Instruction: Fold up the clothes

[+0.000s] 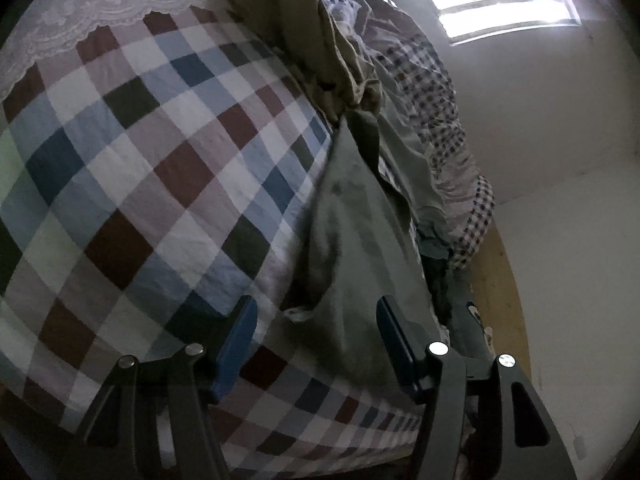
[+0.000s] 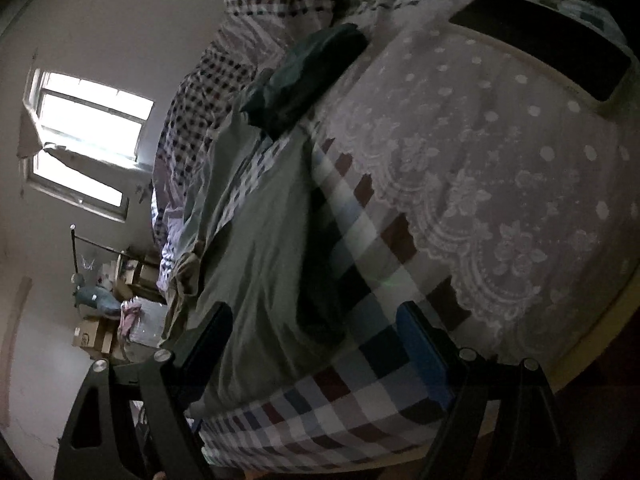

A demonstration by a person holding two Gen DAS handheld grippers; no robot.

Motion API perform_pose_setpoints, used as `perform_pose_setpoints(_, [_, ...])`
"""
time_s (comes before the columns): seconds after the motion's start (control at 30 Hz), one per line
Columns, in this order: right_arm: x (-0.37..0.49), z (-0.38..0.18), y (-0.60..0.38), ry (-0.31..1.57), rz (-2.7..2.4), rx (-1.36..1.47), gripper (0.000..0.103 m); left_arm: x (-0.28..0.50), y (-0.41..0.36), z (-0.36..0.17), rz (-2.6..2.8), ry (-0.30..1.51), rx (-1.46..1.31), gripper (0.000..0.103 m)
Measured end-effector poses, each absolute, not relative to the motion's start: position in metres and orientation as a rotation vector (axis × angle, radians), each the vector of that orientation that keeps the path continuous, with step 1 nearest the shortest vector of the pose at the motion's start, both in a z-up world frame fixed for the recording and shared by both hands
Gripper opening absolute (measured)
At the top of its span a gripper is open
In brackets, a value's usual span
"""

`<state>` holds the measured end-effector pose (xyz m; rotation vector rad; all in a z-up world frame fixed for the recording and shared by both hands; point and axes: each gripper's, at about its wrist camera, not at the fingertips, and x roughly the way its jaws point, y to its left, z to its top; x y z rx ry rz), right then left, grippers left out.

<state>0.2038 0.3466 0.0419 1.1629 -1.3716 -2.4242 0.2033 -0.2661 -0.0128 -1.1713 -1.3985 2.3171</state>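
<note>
Left hand-held gripper point(image 1: 316, 344): fingers spread apart, holding nothing, grey-green garment point(image 1: 360, 240) lying between them.
Right hand-held gripper point(image 2: 316, 344): also spread wide, empty, over the same garment point(image 2: 256, 264).
Garment: stretched along the checked bedsheet point(image 1: 140, 168).
Farther: olive cloth point(image 1: 304, 28), possibly trousers; dark folded item point(image 2: 308, 76); lace cover point(image 2: 500, 168).

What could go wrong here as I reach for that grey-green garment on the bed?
Both grippers, left gripper and right gripper, are open, holding nothing. The grey-green garment lies on the checked bedsheet, so a pinch might catch the sheet too. It also runs up into the olive garment, which could drag along.
</note>
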Motion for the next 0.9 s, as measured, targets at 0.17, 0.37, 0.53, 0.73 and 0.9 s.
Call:
perform_pose_setpoints(0.17, [0.198, 0.044, 0.337, -1.295, -2.438, 1.166, 0.067, 0.201, -0.265, -0.020, 2.302, -1.413, -1.218, 0.020])
perform_pose_setpoints(0.37, [0.197, 0.049, 0.330, -1.224, -2.476, 1.170, 0.005, 0.204, -0.267, -0.016, 2.302, -1.431, -1.156, 0.005])
perform_pose_setpoints(0.53, [0.197, 0.050, 0.328, -1.184, -2.500, 1.197, 0.004, 0.221, -0.273, -0.003, 2.312, -1.485, -1.024, 0.004])
perform_pose_setpoints(0.73, [0.194, 0.034, 0.331, -1.177, -2.520, 1.321, 0.013, 0.216, -0.269, -0.018, 2.304, -1.482, -1.174, 0.004])
perform_pose_setpoints(0.9, [0.203, 0.054, 0.331, -1.020, -2.748, 1.305, 0.022, 0.217, -0.271, -0.020, 2.325, -1.501, -1.212, 0.009])
